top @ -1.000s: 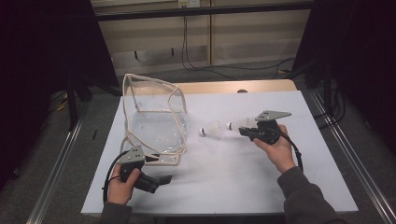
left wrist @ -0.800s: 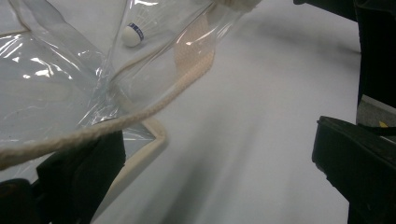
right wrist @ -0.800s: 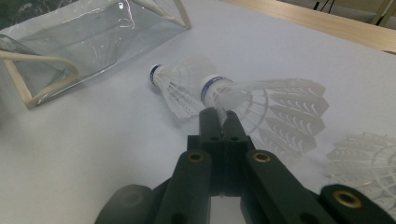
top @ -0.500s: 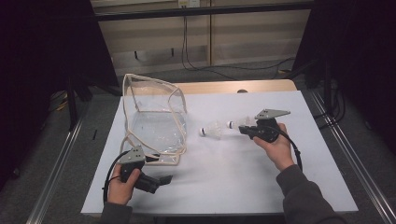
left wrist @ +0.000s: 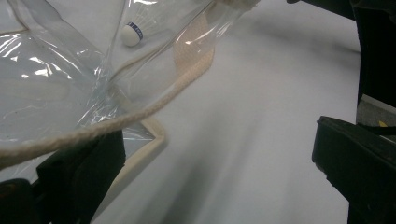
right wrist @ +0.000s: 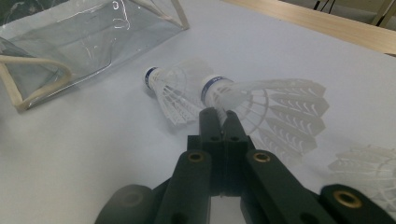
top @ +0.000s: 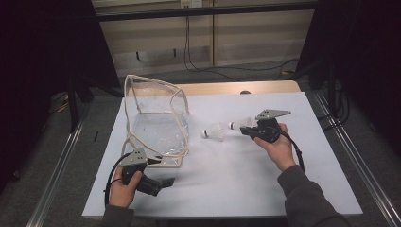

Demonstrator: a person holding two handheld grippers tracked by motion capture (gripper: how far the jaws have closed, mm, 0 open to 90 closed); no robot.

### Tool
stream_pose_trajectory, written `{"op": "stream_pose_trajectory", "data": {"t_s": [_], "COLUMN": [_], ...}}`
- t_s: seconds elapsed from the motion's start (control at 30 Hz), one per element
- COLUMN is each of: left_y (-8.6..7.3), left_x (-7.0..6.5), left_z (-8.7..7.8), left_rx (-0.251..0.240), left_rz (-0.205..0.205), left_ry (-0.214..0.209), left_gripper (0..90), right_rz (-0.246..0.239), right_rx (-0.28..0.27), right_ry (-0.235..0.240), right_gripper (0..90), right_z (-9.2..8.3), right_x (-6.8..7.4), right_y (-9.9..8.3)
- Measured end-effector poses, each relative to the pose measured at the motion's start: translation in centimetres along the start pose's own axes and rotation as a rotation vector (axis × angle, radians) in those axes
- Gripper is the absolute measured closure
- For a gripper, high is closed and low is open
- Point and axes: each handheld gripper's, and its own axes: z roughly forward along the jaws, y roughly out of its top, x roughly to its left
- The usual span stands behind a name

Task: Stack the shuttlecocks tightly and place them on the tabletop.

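Shuttlecock (right wrist: pixel 261 105) sits pinched in the right gripper (right wrist: pixel 223 116) fingers; left gripper (left wrist: pixel 210 154) fingers gape wide beside the bag (left wrist: pixel 56 79).

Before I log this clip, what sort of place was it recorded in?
Probably a lab or studio recording station, not a home. A table under a plain white cover stands between dark curtains, metal floor rails run along both sides, and loose cables trail across the floor behind it.

White table (top: pixel 227 184), wooden board (top: pixel 236 88) behind, cables (top: pixel 208 70) on floor beyond.
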Motion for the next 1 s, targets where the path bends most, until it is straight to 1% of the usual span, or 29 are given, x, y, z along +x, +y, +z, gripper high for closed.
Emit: {"op": "stream_pose_trajectory", "data": {"t_s": [0.33, 0.43, 0.6, 0.7, 0.77, 1.0], "left_y": [0.0, 0.0, 0.0, 0.0, 0.0, 0.0], "left_x": [0.0, 0.0, 0.0, 0.0, 0.1, 0.0], "left_z": [0.0, 0.0, 0.0, 0.0, 0.0, 0.0], "left_rx": [0.001, 0.000, -0.001, -0.001, 0.001, 0.002], "left_rz": [0.000, -0.001, 0.000, 0.001, 0.000, -0.001], "left_ry": [0.000, -0.001, 0.000, -0.001, -0.002, -0.001], "left_gripper": [2.8, 2.8, 2.8, 2.8, 2.8, 2.8], "right_rz": [-0.007, -0.008, 0.005, -0.002, 0.001, 0.007], "right_rx": [0.008, 0.012, 0.011, 0.016, 0.018, 0.019], "right_ry": [-0.002, 0.004, 0.013, 0.008, 0.005, 0.014], "right_gripper": [90.0, 90.0, 90.0, 90.0, 90.0, 90.0], "right_z": [0.6, 0.8, 1.2, 1.4, 1.4, 1.8], "right_x": [0.1, 0.2, 0.2, 0.2, 0.2, 0.3], "right_y": [0.0, 0.0, 0.0, 0.0, -0.1, -0.2]}}
